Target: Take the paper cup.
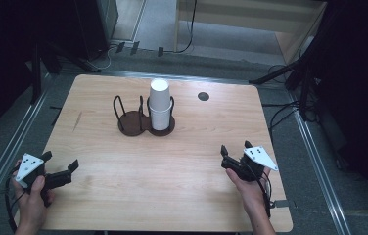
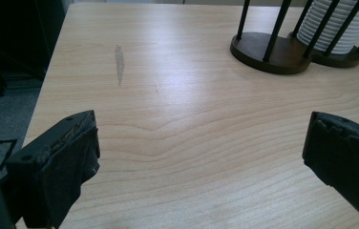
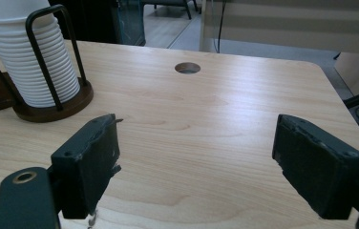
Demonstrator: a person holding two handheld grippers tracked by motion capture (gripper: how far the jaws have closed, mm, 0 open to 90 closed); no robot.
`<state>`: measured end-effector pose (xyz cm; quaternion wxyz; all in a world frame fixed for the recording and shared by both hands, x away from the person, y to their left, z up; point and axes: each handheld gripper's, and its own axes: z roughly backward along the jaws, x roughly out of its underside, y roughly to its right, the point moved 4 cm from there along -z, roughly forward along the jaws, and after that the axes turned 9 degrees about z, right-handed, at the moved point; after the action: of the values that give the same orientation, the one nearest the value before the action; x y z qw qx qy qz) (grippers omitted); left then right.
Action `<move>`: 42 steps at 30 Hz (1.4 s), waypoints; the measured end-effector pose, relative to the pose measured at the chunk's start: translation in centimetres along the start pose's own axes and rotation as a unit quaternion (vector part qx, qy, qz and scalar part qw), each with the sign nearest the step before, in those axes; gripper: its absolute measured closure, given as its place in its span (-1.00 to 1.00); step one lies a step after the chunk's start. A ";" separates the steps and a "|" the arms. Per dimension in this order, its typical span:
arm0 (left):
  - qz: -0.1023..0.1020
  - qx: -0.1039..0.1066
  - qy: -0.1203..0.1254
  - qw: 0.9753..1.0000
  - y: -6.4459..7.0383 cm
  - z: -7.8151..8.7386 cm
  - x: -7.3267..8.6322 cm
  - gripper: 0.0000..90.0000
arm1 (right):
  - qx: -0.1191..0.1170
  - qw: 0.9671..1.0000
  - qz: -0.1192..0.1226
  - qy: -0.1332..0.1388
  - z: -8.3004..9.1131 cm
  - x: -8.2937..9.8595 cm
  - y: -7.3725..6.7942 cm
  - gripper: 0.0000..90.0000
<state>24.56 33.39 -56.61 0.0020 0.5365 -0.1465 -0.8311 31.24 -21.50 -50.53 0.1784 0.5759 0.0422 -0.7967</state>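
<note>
The cup stack point(image 1: 160, 104) is parked upside down in the rack's point(image 1: 133, 122) right ring, mid-table. Both grippers, left point(image 1: 60, 166) and right point(image 1: 235, 152), are held near the front edge, jaws spread wide, nothing grasped.

Light wooden table point(image 1: 172, 161), round hole point(image 1: 203, 96) near its far edge, grey floor point(image 1: 314, 161)

We see a pale wood table point(image 1: 172, 196) with a round hole point(image 1: 203, 96) at 1 o'clock, on grey floor point(image 1: 314, 196). Cables point(image 1: 187, 44) run at 12 o'clock, a light cabinet point(image 1: 250, 19) beyond; the sides lie dark.
</note>
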 end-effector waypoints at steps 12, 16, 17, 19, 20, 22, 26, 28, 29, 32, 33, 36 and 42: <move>0.013 -0.002 -0.003 1.000 -0.2 0.0 0.0 -1.00 | -0.024 1.000 0.019 -0.002 -1.7 -2.1 -2.0 -0.64; 0.012 -0.002 -0.003 1.000 -0.2 -0.1 0.0 -1.00 | -0.039 0.999 0.026 -0.005 -2.2 -2.7 -2.6 -0.64; 0.011 -0.003 -0.003 1.000 -0.2 -0.1 0.0 -1.00 | -0.041 0.999 0.026 -0.007 -2.4 -2.9 -2.8 -0.64; 0.010 -0.004 -0.004 1.000 -0.1 -0.1 0.0 -1.00 | -0.043 0.999 0.029 -0.010 -2.7 -3.3 -3.0 -0.64; 0.010 -0.004 -0.004 1.000 -0.1 -0.1 0.0 -1.00 | -0.045 0.998 0.030 -0.011 -2.8 -3.4 -3.2 -0.64; 0.008 -0.005 -0.005 1.000 -0.1 -0.1 0.0 -1.00 | -0.048 0.998 0.035 -0.013 -3.2 -3.8 -3.5 -0.64; 0.007 -0.005 -0.006 1.000 -0.1 -0.1 0.0 -1.00 | -0.054 0.998 0.041 -0.016 -3.8 -4.6 -4.1 -0.64; 0.008 -0.004 -0.006 1.000 -0.1 -0.1 0.0 -1.00 | -0.058 0.997 0.042 -0.018 -4.1 -4.9 -4.4 -0.64; 0.008 -0.004 -0.006 1.000 -0.1 -0.1 0.0 -1.00 | -0.059 0.997 0.044 -0.018 -4.3 -5.1 -4.5 -0.64; 0.008 -0.004 -0.006 1.000 -0.1 -0.1 0.0 -1.00 | -0.065 0.996 0.049 -0.022 -4.8 -5.6 -5.1 -0.64; 0.008 -0.004 -0.006 1.000 -0.1 -0.1 0.0 -1.00 | -0.066 0.996 0.051 -0.021 -5.0 -5.8 -5.3 -0.64; 0.009 -0.004 -0.007 1.000 -0.1 -0.1 0.0 -1.00 | -0.071 0.996 0.054 -0.022 -5.5 -6.2 -5.9 -0.64; 0.010 -0.003 -0.006 1.000 -0.2 -0.1 0.0 -1.00 | -0.080 0.995 0.060 -0.024 -6.6 -7.0 -7.2 -0.64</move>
<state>24.72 33.51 -56.68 0.0111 0.5298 -0.1497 -0.8347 36.68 -11.40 -47.20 0.2728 0.5420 0.0669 -0.7921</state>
